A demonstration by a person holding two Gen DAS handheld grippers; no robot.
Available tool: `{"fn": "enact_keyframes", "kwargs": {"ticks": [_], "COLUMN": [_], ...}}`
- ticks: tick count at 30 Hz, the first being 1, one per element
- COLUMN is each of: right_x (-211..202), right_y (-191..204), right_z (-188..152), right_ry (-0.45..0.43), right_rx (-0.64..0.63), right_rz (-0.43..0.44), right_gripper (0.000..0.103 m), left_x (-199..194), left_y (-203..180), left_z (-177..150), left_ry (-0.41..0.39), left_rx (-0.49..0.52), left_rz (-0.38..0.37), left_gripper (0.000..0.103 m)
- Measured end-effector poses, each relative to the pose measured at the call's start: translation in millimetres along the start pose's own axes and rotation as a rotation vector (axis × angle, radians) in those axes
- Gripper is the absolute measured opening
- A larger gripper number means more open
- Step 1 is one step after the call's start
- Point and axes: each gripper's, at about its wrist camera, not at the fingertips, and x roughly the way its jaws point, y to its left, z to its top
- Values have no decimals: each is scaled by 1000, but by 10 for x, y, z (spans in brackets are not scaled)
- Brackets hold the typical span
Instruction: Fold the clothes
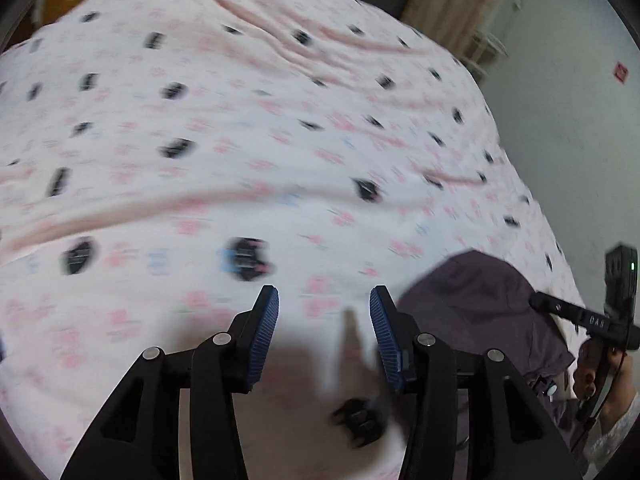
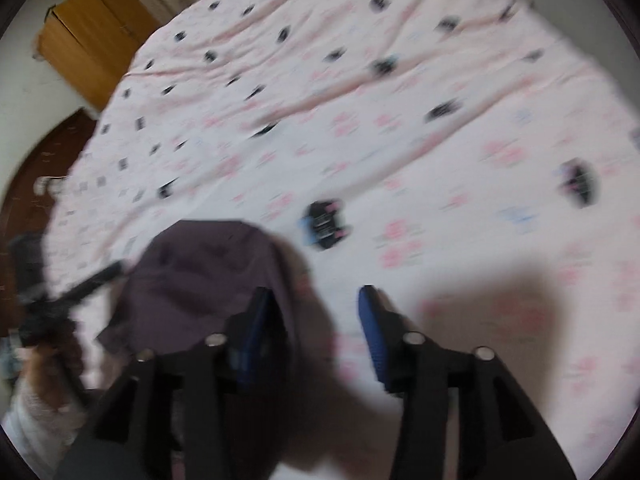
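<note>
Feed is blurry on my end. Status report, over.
Left gripper open, empty. Right gripper open, empty. Dark purple garment bunched on the pink patterned bedsheet, ungripped. Nothing in the way.

Left gripper [image 1: 324, 300]: blue-padded fingers spread wide apart, nothing between them, above the sheet.
Bedsheet [image 1: 240, 120]: pale pink, printed with dark and pink motifs, creased, motion-blurred, fills most of the view.
Dark purple garment [image 1: 476, 304]: bunched on the sheet at 4 o'clock.
Right gripper device [image 1: 600, 320]: black, at 4 o'clock beyond the garment, held by a hand [image 1: 592, 376]; finger state hidden.
Wall [image 1: 568, 100]: grey, at 2 o'clock.
</note>
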Motion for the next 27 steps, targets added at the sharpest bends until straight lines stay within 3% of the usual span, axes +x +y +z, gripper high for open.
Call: {"fn": "enact_keyframes", "kwargs": {"ticks": [5,7,10,15,19,27], "right_x": [-415,-590,-853,-1113,-1206,-1223], "right_y": [18,155,361,992,1481,1907], "right_z": [-140,-261,-442,-1019,-1625,-2661], "right_ry": [-88,-110,-143,-148,-128,-112], "right_rx": [-26,-54,-95,-191,-264,-303], "right_rz": [-61,-36,1,63,66,28], "right_gripper": [50,50,51,51,60,64], "left_x": [-695,-973,-1482,-1957,-2206,-2233], "left_y": [496,695,883,962,993,1172], "left_z": [-270,-378,-869,-1623,-2065,-2617], "left_ry": [-79,-110,-117,-105,-143,-153], "left_rx": [-79,-110,-128,-200,-262,-443], "left_rz": [66,93,147,206,242,178], "left_gripper": [45,57,69,75,78,79]}}
